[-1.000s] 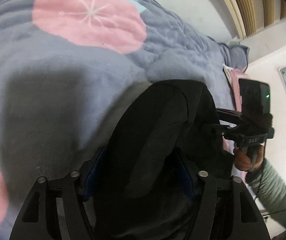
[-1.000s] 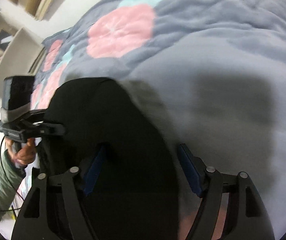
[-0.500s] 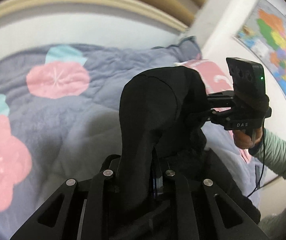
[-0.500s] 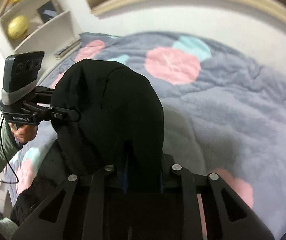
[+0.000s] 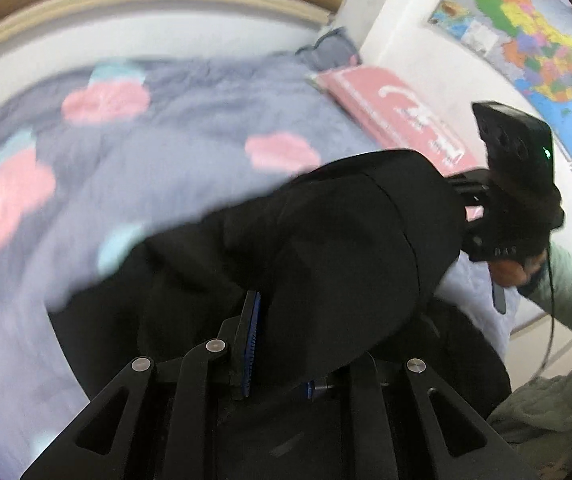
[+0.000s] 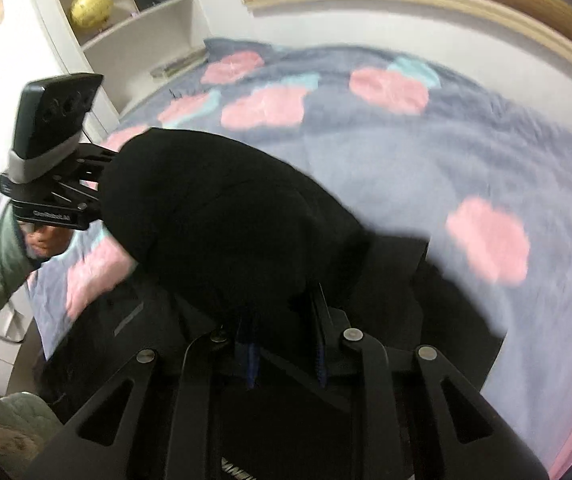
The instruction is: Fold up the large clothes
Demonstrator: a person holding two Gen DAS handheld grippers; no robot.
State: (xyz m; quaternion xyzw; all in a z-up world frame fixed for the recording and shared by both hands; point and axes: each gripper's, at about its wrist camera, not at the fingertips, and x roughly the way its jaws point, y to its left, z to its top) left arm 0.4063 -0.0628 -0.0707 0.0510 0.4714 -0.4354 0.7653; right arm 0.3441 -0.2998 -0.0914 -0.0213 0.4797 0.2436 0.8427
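Both grippers held the black garment (image 5: 338, 240) up over the flowered grey bedspread (image 5: 174, 152): left gripper (image 5: 278, 344) and right gripper (image 6: 286, 328) each pinched a bunched edge, apparently lifting it clear to carry a fold across.

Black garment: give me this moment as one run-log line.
phase: lift | left claw: shut on black garment | right claw: shut on black garment | garment: bunched, raised over floral quilt

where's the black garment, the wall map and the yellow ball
black garment (image 5: 346, 240), left wrist view, raised fold.
wall map (image 5: 526, 40), left wrist view, coloured middle.
yellow ball (image 6: 90, 7), right wrist view, centre, on shelf.
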